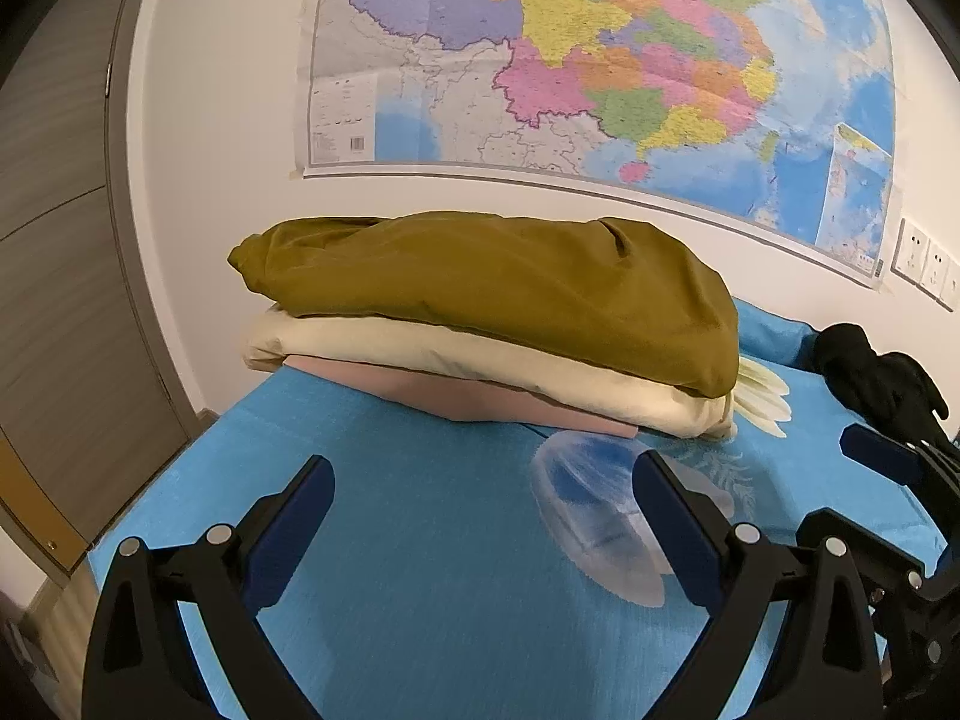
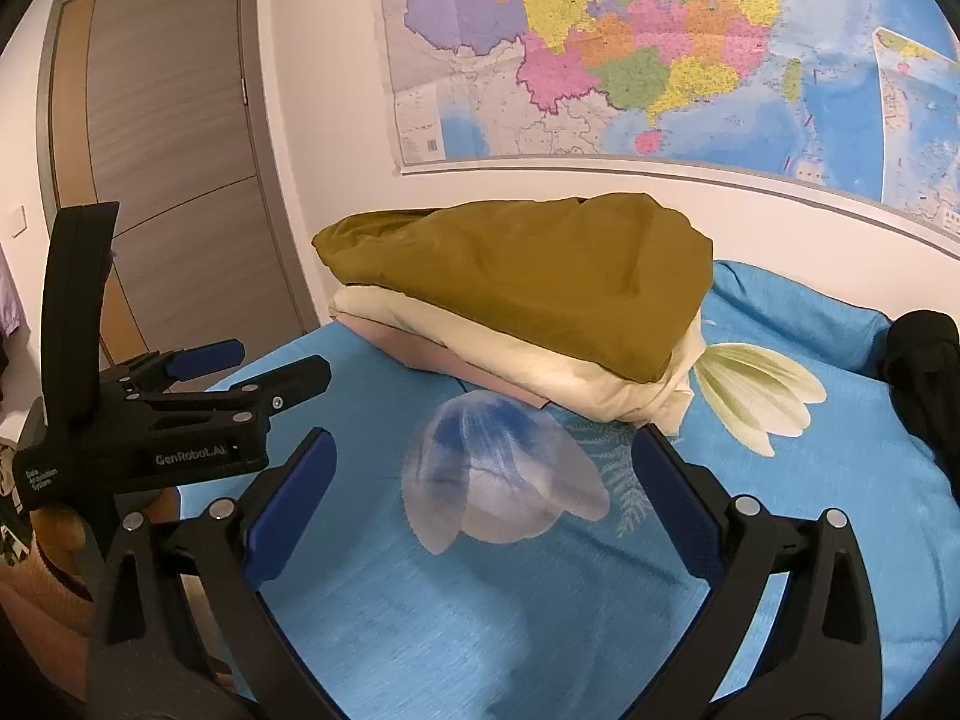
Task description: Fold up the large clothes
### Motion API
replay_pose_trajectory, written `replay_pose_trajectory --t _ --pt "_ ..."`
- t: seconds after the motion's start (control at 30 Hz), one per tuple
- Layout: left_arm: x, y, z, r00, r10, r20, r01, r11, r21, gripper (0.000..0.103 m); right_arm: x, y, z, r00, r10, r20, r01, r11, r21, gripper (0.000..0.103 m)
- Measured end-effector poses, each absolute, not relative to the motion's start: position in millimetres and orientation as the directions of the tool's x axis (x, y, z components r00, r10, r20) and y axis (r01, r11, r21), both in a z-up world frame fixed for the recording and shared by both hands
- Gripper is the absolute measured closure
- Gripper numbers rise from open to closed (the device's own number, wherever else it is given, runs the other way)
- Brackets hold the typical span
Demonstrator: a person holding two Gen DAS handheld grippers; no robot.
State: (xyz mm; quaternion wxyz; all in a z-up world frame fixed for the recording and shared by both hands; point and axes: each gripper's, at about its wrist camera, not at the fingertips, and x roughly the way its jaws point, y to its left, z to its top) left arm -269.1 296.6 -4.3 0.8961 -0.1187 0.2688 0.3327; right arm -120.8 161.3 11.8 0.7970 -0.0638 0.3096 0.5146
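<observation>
A stack of folded clothes lies at the far side of the blue flowered bed sheet point(image 1: 384, 540): an olive-brown garment point(image 1: 498, 288) on top, a cream one point(image 1: 420, 354) under it, a pink one point(image 1: 480, 405) at the bottom. The olive garment point(image 2: 528, 282), the cream one point(image 2: 540, 372) and the sheet point(image 2: 480, 600) also show in the right wrist view. My left gripper point(image 1: 486, 474) is open and empty, short of the stack. My right gripper point(image 2: 483, 450) is open and empty, also short of the stack. The left gripper appears at the left of the right wrist view point(image 2: 264, 363).
A black garment point(image 1: 876, 378) lies at the right edge of the bed, also in the right wrist view point(image 2: 924, 372). A wall map point(image 1: 600, 60) hangs behind the stack. A wooden door point(image 2: 162, 138) stands left. Wall sockets point(image 1: 924, 264) are at far right.
</observation>
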Motion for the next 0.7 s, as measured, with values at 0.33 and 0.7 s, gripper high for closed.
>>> replay_pose_trajectory --t 0.33,0.7 --pt "-267.3 292.8 -6.3 0.636 0.521 -0.569 -0.649 0.76 -0.029 0.007 -120.8 158.7 9.8 0.27 0.782 -0.563 -0.858 0.46 0.228 0.006" --pt "-266.8 292.1 -6.3 0.637 0.522 -0.567 -0.648 0.761 -0.027 0.007 -122.3 157.3 8.0 0.271 0.782 -0.561 -0.852 0.466 0.239 0.006"
